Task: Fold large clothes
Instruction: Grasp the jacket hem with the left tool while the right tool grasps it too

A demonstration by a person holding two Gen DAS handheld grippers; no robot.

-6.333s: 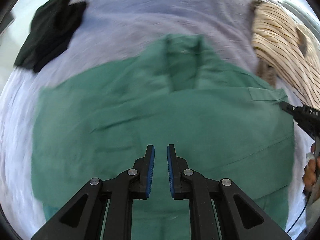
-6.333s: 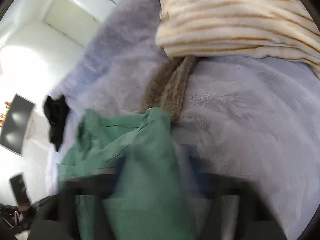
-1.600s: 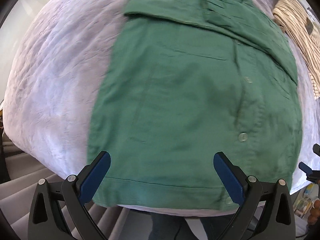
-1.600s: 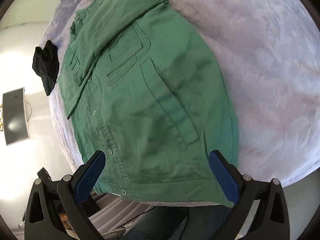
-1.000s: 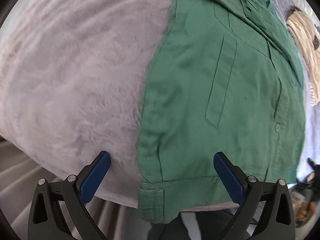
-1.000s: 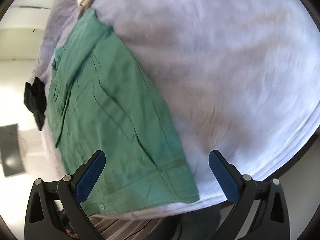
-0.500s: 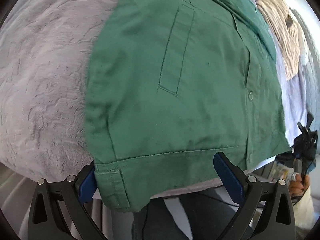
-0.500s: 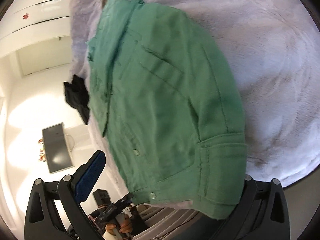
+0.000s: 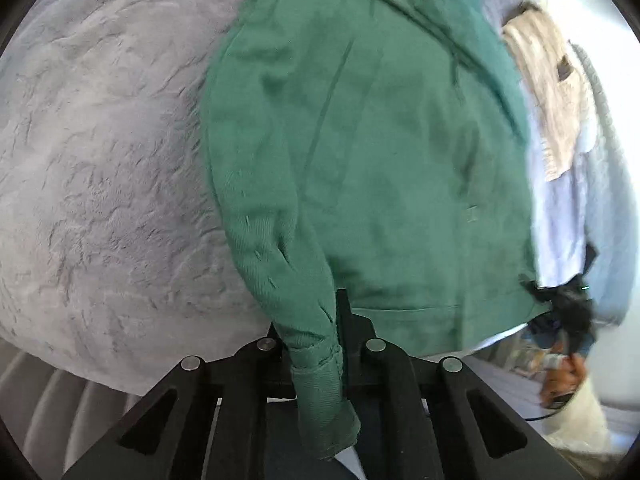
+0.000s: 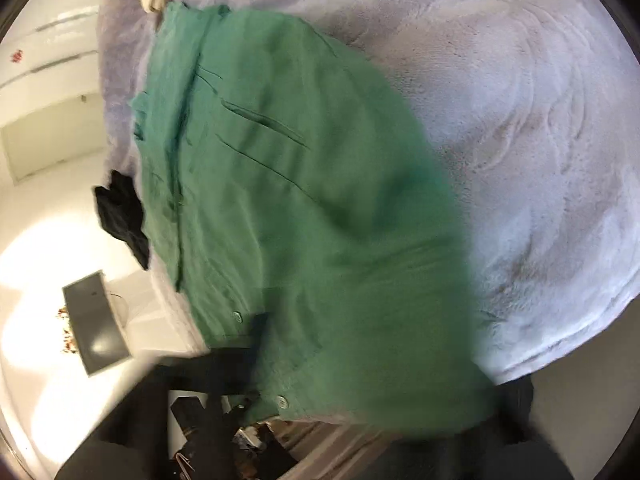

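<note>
A green button-up shirt (image 9: 380, 152) lies on a grey plush blanket (image 9: 100, 160), its hem at the near edge of the bed. My left gripper (image 9: 320, 320) is shut on the shirt's near left hem corner, and the cloth bunches up between the jaws and hangs below them. In the right wrist view the shirt (image 10: 288, 200) covers my right gripper (image 10: 320, 360). Its fingers are blurred and mostly hidden under the right hem corner, which is lifted and drawn toward the camera. The right gripper also shows at the shirt's far hem corner in the left wrist view (image 9: 560, 296).
A cream striped garment (image 9: 548, 88) lies on the bed to the right of the shirt. A black garment (image 10: 122, 216) lies near the shirt's collar end. The bed's front edge (image 9: 60, 368) is just below the grippers. A dark screen (image 10: 94, 324) stands by the wall.
Both grippers were wide open over the hem half a second ago. Now the left one has shut on the left hem corner and the right hem corner is lifted over the right gripper.
</note>
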